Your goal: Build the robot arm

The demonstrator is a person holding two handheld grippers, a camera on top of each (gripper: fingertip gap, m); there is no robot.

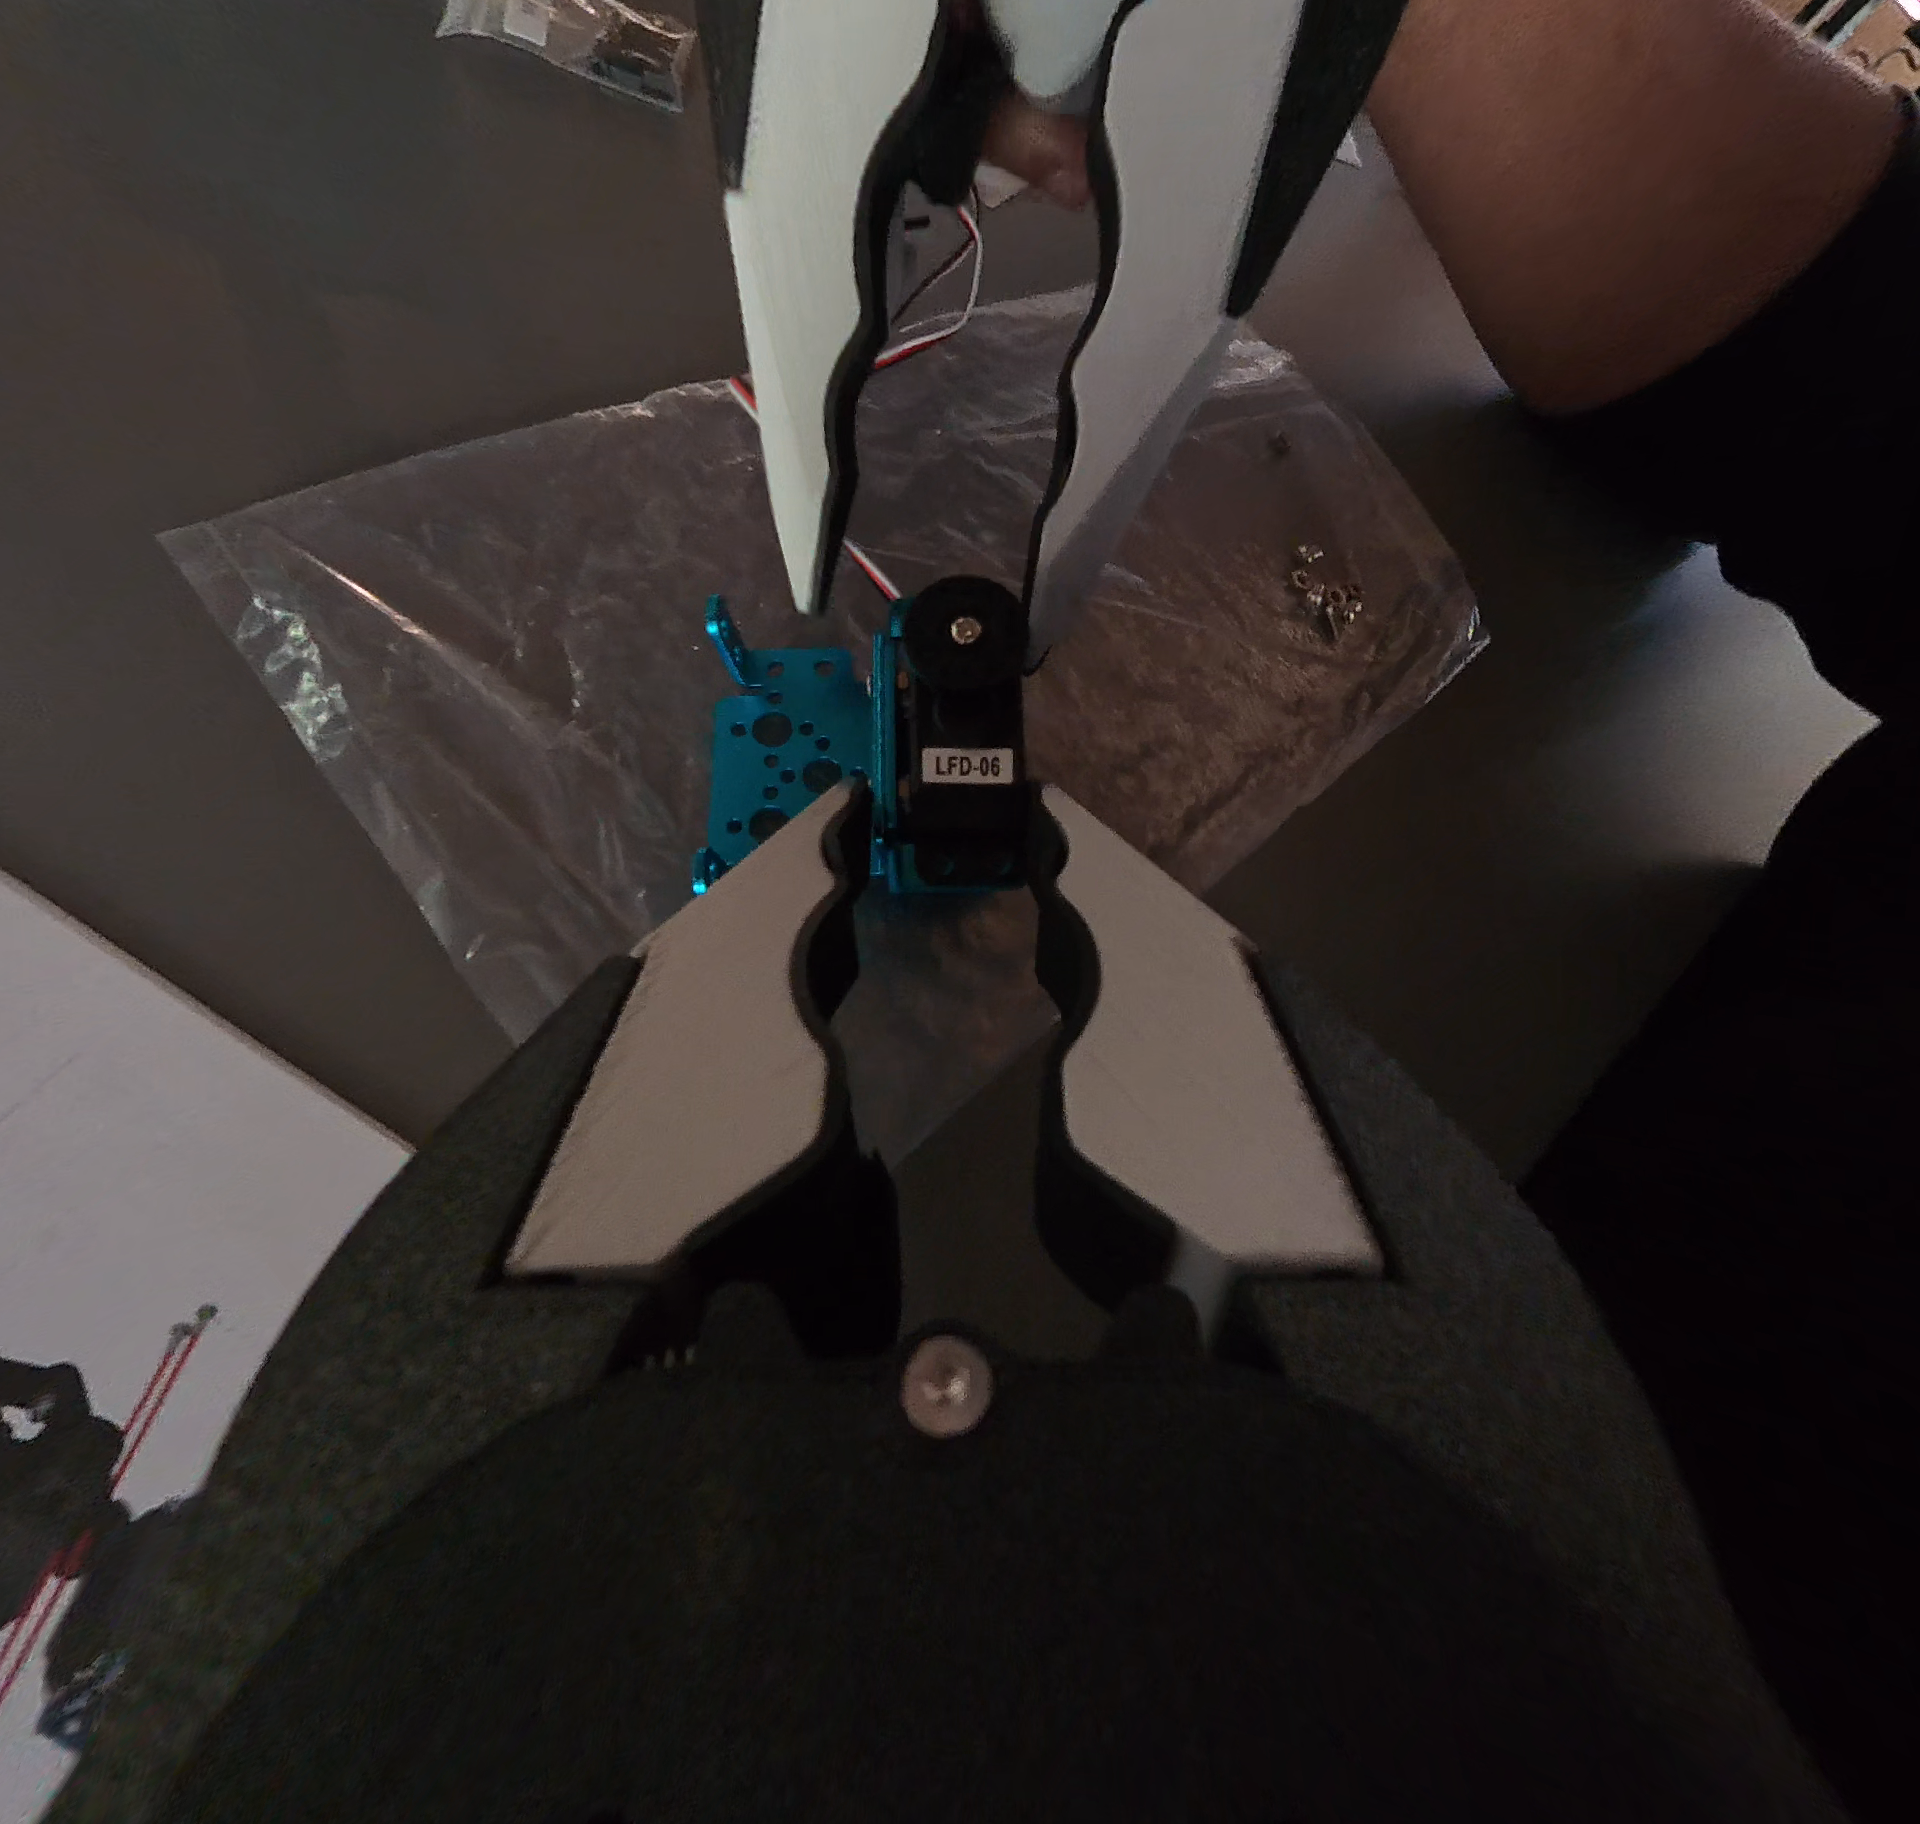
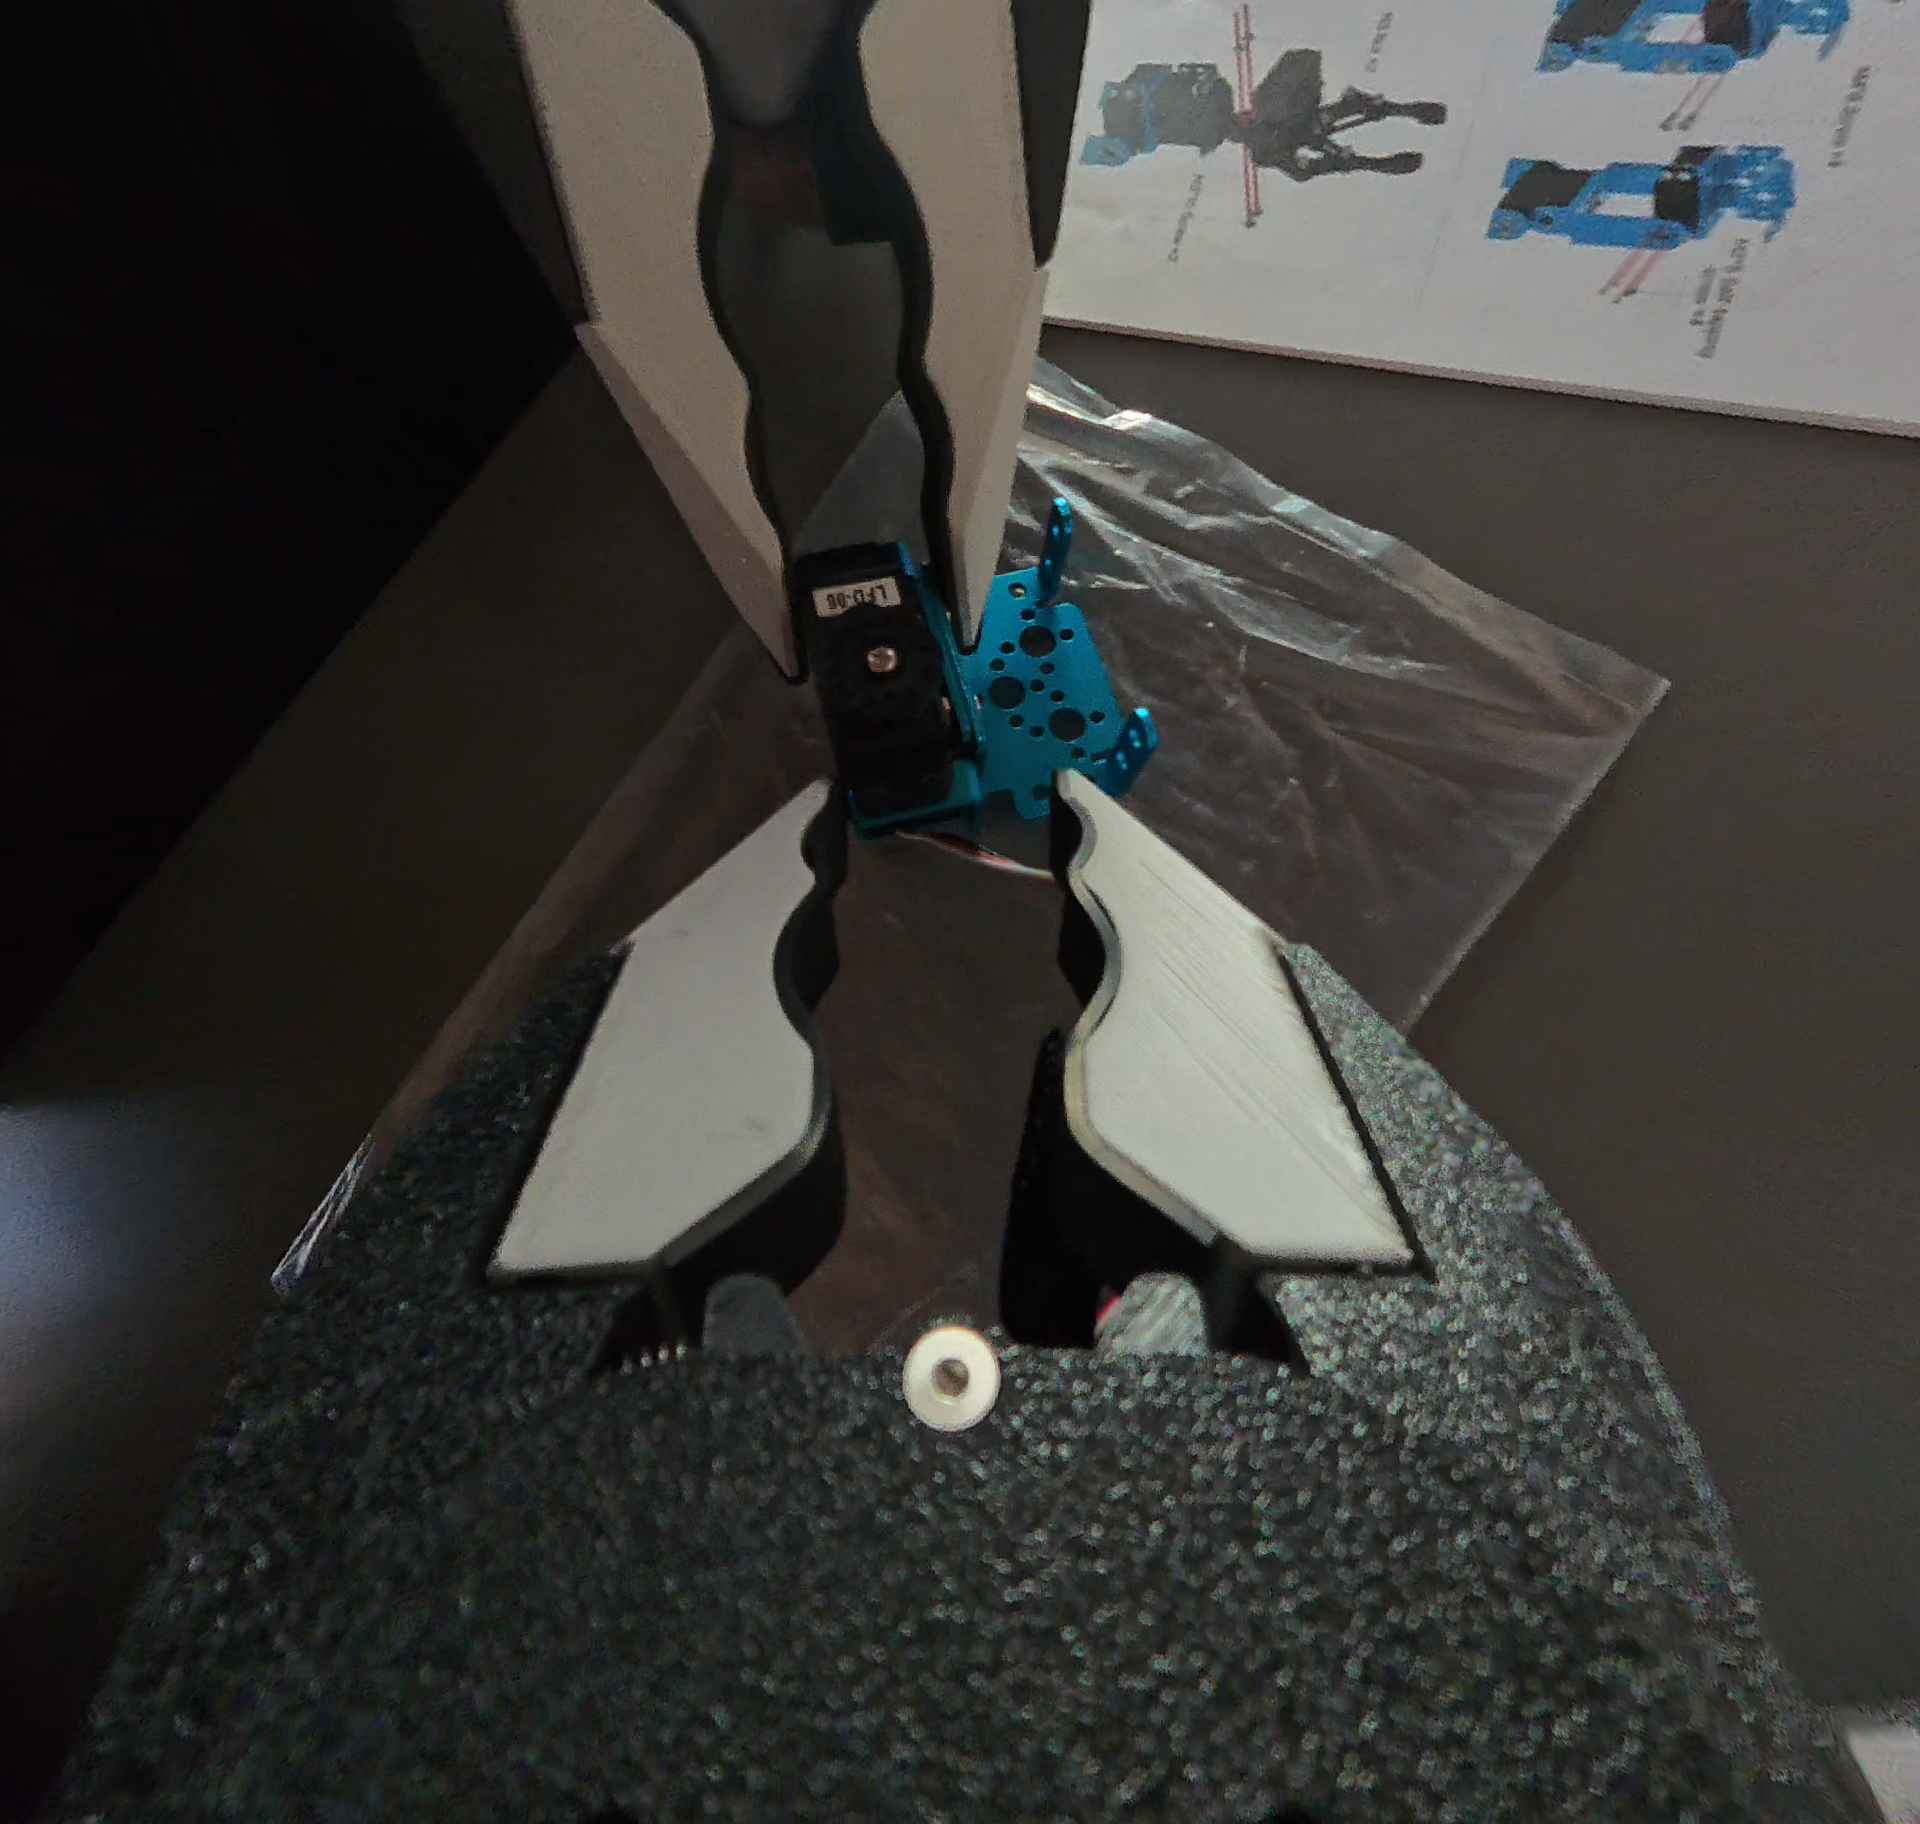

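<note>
Left gripper [image 1: 951, 818] clamps the servo [image 1: 961, 735] and its blue bracket [image 1: 774, 746]. Right gripper [image 2: 940, 787] sits apart at the servo's far end. Both over a clear bag [image 1: 499, 631] on a dark table [image 1: 260, 320].

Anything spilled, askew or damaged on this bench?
Small loose screws lie scattered on the clear plastic bag, uncontained. The black servo in its blue bracket looks intact; nothing else stands out.
</note>
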